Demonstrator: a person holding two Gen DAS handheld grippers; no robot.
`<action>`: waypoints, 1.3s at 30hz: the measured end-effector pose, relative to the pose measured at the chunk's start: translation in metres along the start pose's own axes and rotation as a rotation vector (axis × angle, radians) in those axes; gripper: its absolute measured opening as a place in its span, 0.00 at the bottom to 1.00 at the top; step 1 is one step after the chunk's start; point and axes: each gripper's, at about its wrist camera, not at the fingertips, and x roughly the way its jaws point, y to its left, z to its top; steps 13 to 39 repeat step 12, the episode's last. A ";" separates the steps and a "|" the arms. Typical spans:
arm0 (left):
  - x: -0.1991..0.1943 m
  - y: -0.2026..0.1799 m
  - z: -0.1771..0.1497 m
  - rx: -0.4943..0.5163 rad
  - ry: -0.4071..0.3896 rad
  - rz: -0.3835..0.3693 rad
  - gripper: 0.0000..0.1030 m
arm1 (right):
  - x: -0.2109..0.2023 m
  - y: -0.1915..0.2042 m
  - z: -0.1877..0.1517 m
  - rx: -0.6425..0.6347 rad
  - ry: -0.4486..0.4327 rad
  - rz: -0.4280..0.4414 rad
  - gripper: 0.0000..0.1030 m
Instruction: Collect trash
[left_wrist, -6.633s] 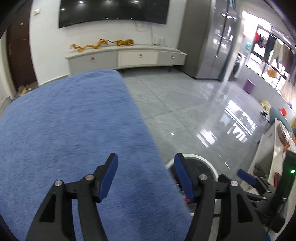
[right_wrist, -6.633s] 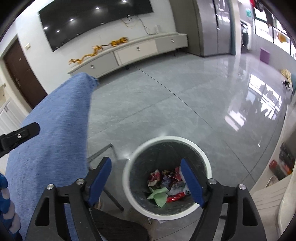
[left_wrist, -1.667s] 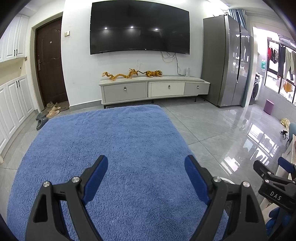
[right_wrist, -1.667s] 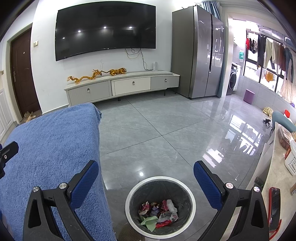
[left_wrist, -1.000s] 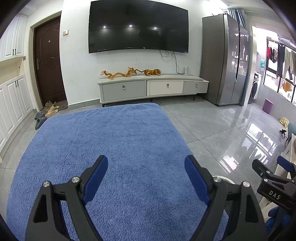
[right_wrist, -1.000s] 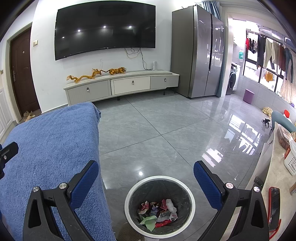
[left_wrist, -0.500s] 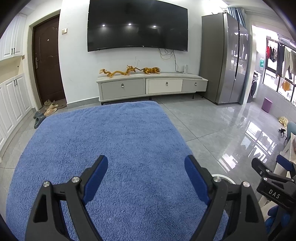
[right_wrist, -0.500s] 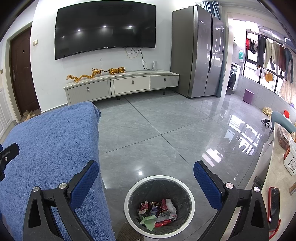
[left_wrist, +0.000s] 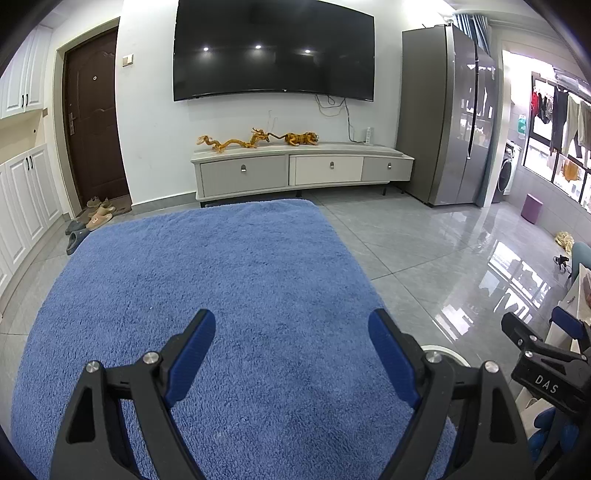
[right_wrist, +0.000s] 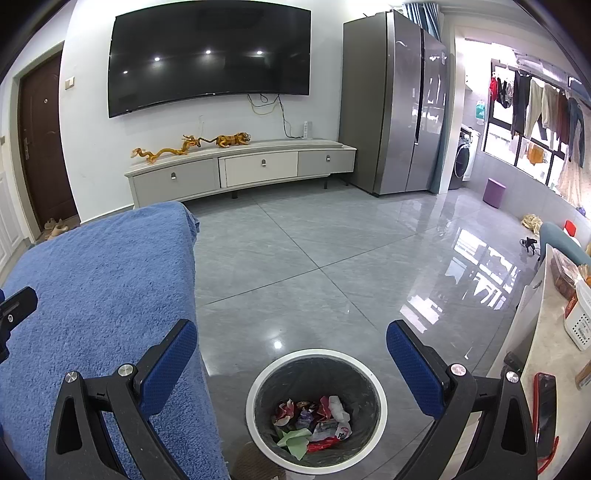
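A white-rimmed bin (right_wrist: 258, 380) stands on the grey floor below my right gripper (right_wrist: 291, 354), which is open and empty above it. Crumpled wrappers and a green paper (right_wrist: 310, 424) lie in the bin. My left gripper (left_wrist: 291, 339) is open and empty over the blue fluffy cloth (left_wrist: 221, 280), which is bare of trash. A sliver of the bin rim (left_wrist: 443, 350) shows beside the left gripper's right finger. The right gripper's body (left_wrist: 546, 365) shows at the right edge of the left wrist view.
The blue cloth (right_wrist: 99, 280) covers a raised surface left of the bin. A TV cabinet (left_wrist: 303, 170) and a tall fridge (right_wrist: 399, 107) stand at the far wall. A counter with a phone (right_wrist: 545, 410) is at the right. Shoes (left_wrist: 92, 218) lie by the door.
Over the last second almost nothing moved. Since 6.6 s ago both grippers have risen and opened wider, and tilted up to face the room.
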 end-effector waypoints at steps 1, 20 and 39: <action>0.000 0.000 0.000 0.000 0.000 0.000 0.82 | -0.001 -0.002 -0.001 0.000 -0.001 -0.002 1.00; 0.001 0.003 0.002 -0.008 0.006 -0.001 0.82 | -0.005 -0.008 -0.003 -0.007 0.000 -0.010 1.00; 0.001 0.003 0.002 -0.008 0.006 -0.001 0.82 | -0.005 -0.008 -0.003 -0.007 0.000 -0.010 1.00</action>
